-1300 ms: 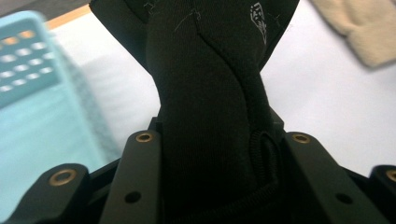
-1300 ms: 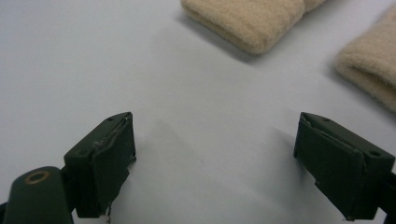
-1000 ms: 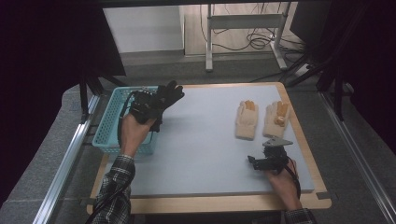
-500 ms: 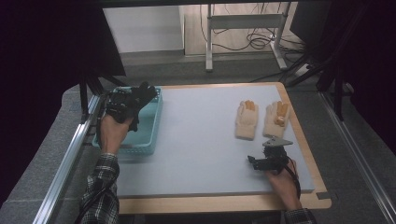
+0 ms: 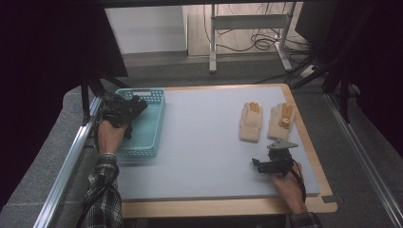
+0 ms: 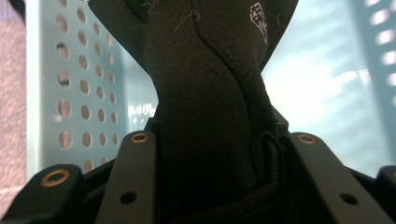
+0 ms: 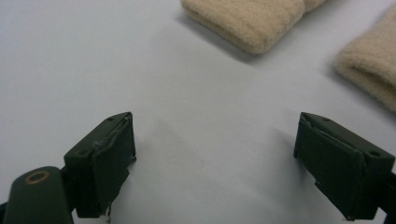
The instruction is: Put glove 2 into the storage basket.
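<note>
Your left gripper (image 5: 124, 110) is clamped on a black glove (image 6: 210, 93) over the teal basket (image 5: 151, 124), seemingly not touching it; your right gripper (image 7: 215, 163) sits wide apart, empty.

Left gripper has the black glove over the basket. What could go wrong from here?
1. The black glove is bunched between the left gripper jaws. On release the fabric may snag on a pad rather than drop.
2. The glove hangs near the left wall of the teal basket. It may drape over the rim and end up partly outside.
3. The right gripper rests open just short of the beige gloves. A careless move could push them out of line.
</note>
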Available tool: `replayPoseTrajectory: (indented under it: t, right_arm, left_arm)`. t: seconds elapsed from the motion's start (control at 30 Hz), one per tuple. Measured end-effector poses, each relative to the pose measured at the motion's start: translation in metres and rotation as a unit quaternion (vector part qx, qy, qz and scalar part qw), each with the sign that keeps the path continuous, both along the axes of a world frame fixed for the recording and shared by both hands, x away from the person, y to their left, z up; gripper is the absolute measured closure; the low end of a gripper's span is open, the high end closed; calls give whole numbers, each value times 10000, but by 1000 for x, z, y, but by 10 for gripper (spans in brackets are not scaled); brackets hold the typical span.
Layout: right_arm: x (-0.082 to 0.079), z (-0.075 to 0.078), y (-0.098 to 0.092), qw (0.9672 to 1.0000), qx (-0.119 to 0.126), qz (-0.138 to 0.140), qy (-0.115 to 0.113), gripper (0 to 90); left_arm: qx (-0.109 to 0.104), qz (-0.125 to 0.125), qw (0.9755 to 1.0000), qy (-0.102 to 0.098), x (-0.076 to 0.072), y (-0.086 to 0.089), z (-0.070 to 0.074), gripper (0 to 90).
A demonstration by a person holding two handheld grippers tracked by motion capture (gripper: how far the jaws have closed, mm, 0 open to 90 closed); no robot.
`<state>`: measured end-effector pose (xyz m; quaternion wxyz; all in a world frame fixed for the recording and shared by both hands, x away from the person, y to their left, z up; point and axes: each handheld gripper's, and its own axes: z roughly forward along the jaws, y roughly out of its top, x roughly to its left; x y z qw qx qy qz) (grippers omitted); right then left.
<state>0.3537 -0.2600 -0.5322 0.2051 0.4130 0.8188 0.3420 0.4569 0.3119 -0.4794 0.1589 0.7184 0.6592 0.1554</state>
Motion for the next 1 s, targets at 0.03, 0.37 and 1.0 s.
replayPoseTrajectory:
  t: [0.03,0.37,1.0]
  right_arm:
    - [0,0,0,10000,1,0,0,123]
    - [0,0,0,10000,2,1,0,123]
    - [0,0,0,10000,-4,-1,-4,123]
  left_arm:
    - [8,38,10000,61,2,2,-3,609]
    - [429,116,9979,470,13,7,-21,477]
    - [-337,-322,9986,-266,-5,18,8,52]
